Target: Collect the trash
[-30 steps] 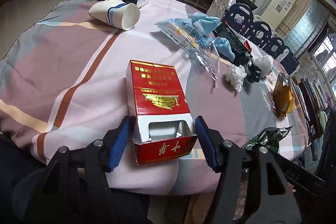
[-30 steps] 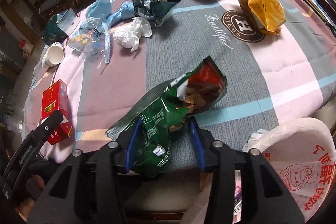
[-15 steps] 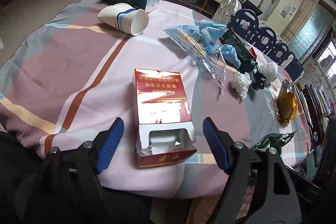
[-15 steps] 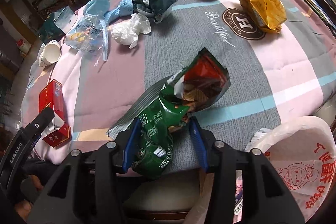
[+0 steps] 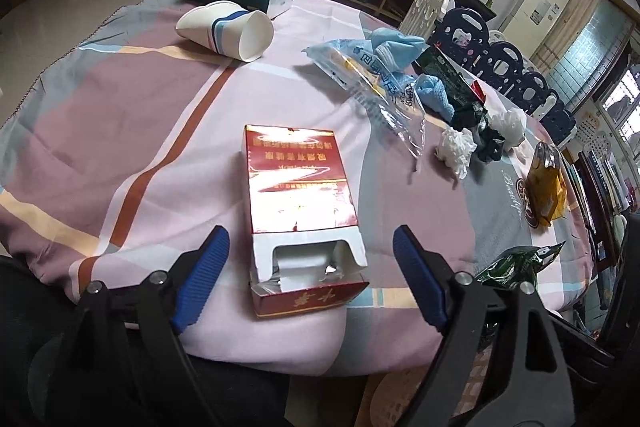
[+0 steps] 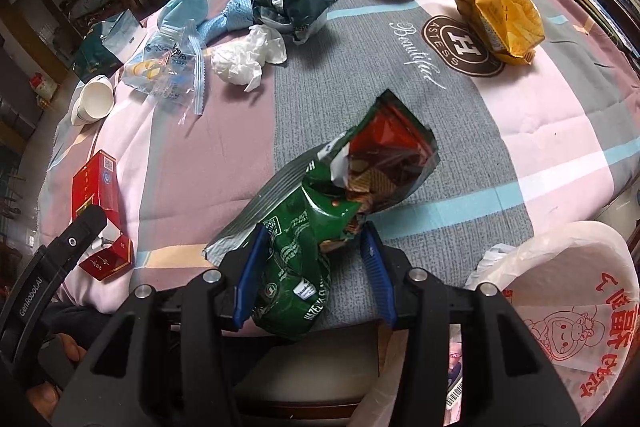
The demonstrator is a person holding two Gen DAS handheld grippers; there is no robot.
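The left gripper (image 5: 310, 269) has its jaws opening wide, and the red box (image 5: 302, 211) lies flat on the tablecloth (image 5: 120, 131) between them. The blue pads (image 5: 202, 279) stand off on each side of the box and do not touch it. The box is torn open at the end nearest the gripper, close to the table's edge.

The right gripper (image 6: 314, 275) is squeezed onto the green snack bag (image 6: 320, 227). Both pads press into its crinkly bottom, and the torn top sticks up past the fingers.

Taking the red box as the landmark: the paper cup (image 5: 230, 29) lies on its side far behind it, the clear plastic bag (image 5: 372, 83) is behind and to the right, and the crumpled white tissue (image 5: 456, 149) is further right. The yellow snack bag (image 6: 496, 7) is well away on the far side. A white trash bag (image 6: 560, 291) hangs just off the table edge, right beside the right gripper.

So the step looks like this — one piece of trash is already held, and the box is not picked up yet. Next, the green bag likely needs to go over the white bag's mouth and be let go. The left gripper would need to close on the box's two long sides — gently, as the card may squash.
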